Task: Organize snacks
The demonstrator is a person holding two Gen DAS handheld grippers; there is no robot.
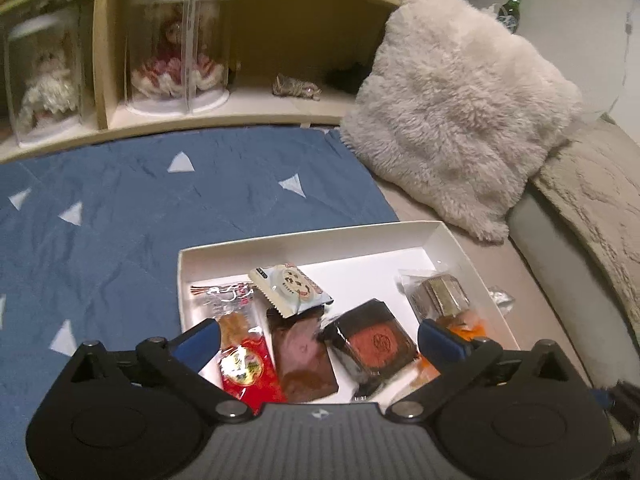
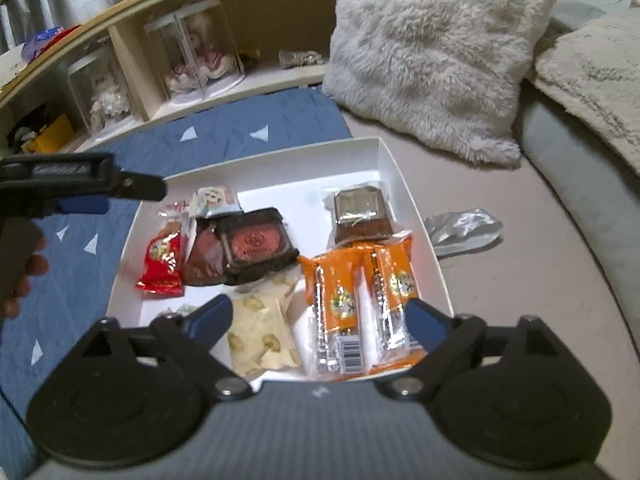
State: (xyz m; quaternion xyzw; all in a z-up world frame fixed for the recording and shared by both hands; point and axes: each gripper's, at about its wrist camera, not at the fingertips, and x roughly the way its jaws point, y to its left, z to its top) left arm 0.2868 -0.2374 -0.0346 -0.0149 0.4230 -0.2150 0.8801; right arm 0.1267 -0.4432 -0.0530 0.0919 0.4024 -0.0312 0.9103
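Both grippers hover over the white box [image 2: 404,184] w/ jaws spread wide, nothing between them. My right gripper [image 2: 320,322] sits low over the near end, straddling the cream nougat-style pack [image 2: 260,332] and two orange packs [image 2: 360,304] lying side by side, prob. grouped there on purpose. My left gripper [image 1: 318,338] hangs over the box's left half, above the red pack [image 1: 250,372], a brown wrapped bar [image 1: 304,364] and the dark square pack w/ red centre [image 1: 370,342], which overlap each other, so that row looks unsorted. Farther in, a small white biscuit pack [image 1: 288,288] leans on them; a clear-wrapped brown cake [image 1: 438,298] sits alone by the right wall. In the right view the left tool reaches in from the left, roughly level, fingers of the person's hand [image 2: 28,268] below it. A crumpled silver wrapper [image 2: 462,230] lies outside the box on the beige surface; fluffy cushion [image 2: 432,52] and shelf [image 2: 132,32] behind.
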